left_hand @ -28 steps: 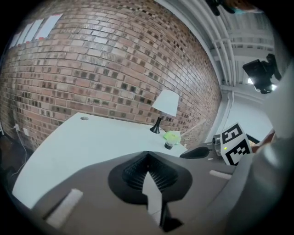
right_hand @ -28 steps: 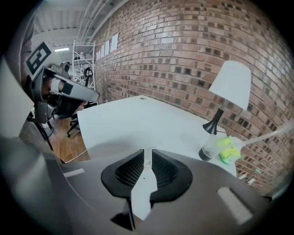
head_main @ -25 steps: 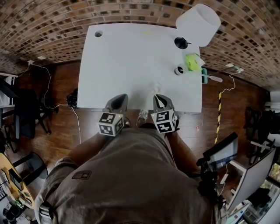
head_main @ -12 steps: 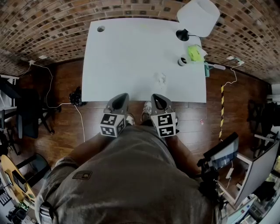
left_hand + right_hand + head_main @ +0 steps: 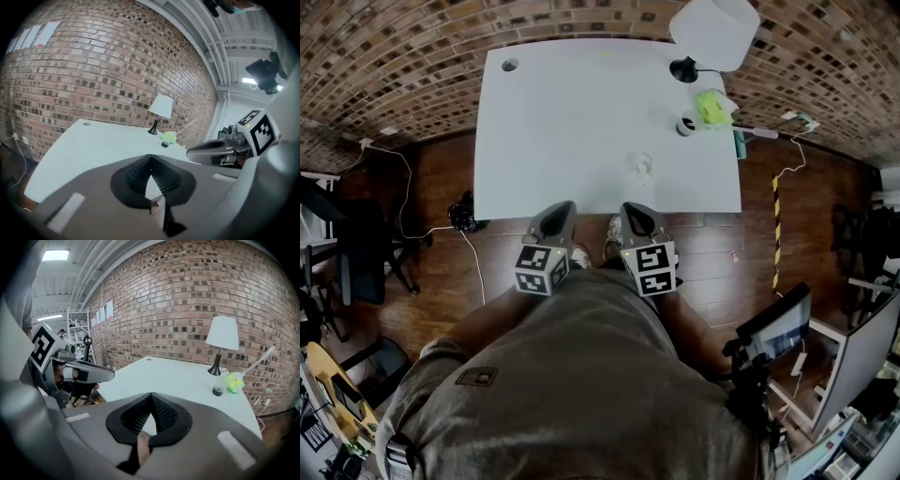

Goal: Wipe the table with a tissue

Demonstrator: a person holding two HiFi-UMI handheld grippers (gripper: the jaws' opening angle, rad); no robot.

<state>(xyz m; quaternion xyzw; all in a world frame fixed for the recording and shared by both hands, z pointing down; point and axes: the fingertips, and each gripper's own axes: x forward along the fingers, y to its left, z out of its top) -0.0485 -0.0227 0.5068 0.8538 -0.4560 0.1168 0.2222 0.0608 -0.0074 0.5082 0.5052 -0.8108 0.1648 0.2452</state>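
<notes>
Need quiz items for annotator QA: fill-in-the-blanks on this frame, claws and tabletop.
The crumpled tissue lies on the ____ table.
The left claw and right claw are both ____.
The lamp stands before a ____ wall.
The tissue is gripped by ____ claw.
Missing: white; shut; brick; neither.

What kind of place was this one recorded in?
Probably an indoor office or lab workspace: a brick wall, a white table with a lamp on it, and an office chair on the wood floor nearby.
</notes>
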